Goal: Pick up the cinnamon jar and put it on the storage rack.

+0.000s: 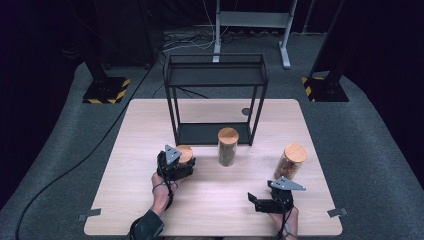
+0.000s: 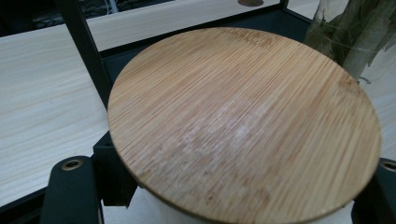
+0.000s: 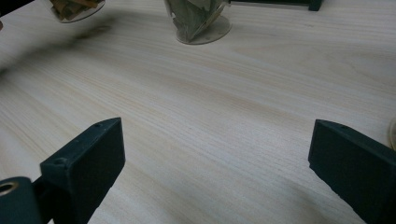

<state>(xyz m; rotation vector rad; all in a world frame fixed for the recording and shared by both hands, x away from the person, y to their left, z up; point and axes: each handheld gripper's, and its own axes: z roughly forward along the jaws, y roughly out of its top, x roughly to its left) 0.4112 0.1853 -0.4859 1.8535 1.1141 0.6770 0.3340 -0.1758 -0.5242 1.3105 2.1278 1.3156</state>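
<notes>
A glass jar with a round bamboo lid sits in front of the black rack's left leg, and my left gripper is shut on it from the near side. In the left gripper view the lid spreads between the two black fingers. My right gripper rests low near the table's front right, jaws open and pointing left. In the right gripper view the fingers stand wide apart over bare wood. That view also catches the held jar's bottom, with a dark shadow under it.
A black two-level wire rack stands at the table's back centre. A tall jar of green leaves stands just in front of it. Another bamboo-lidded jar stands at the right, just beyond my right gripper. Light wooden table.
</notes>
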